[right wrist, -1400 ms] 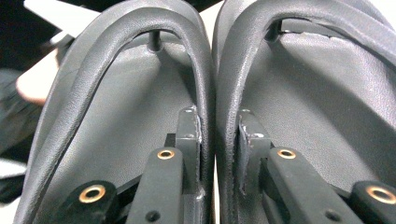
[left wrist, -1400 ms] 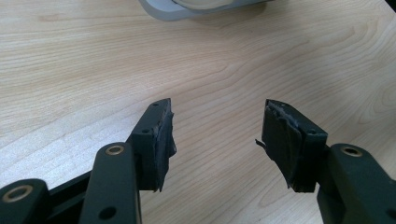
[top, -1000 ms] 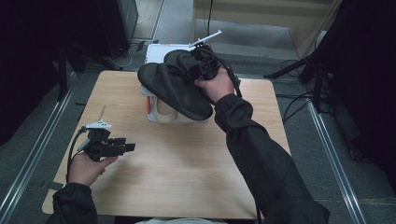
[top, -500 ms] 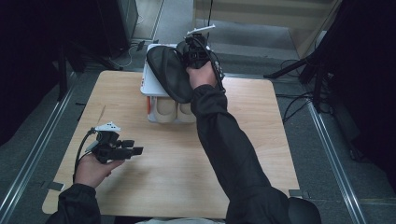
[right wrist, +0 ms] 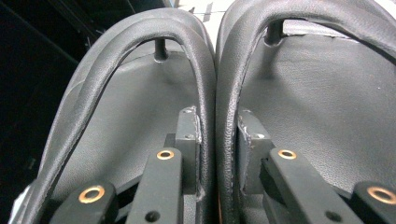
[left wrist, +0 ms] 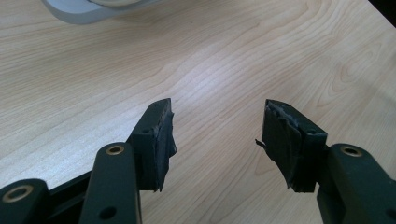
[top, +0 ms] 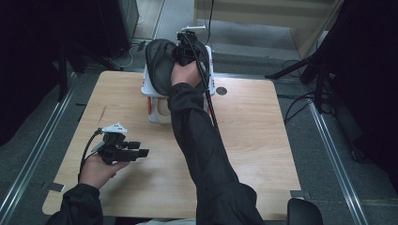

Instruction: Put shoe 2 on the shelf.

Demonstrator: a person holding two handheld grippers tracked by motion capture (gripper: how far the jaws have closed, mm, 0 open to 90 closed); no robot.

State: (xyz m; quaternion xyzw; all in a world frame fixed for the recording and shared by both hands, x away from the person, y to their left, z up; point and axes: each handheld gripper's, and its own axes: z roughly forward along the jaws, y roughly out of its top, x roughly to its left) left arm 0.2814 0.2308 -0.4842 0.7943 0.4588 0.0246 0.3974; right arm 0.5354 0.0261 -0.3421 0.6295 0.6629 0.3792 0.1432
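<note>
Black leather sandals (top: 162, 65), pinched together by their adjoining straps in the right gripper (right wrist: 217, 140), hang toes-down at upper centre of the high view over the white box (top: 152, 96), while the left gripper (left wrist: 217, 140), gaping and empty, idles lower left.

A white rack (top: 151, 89) stands on the wooden table (top: 253, 136).

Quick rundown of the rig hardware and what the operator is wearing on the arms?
Both grippers are black with two flat jaws: left gripper, right gripper. Brass-coloured rivets mark the jaw links. The left fingertips carry worn, ragged black pads. A light grey plate sits on top of the left gripper, and a black cable trails from it. Both arms wear dark sleeves.
</note>
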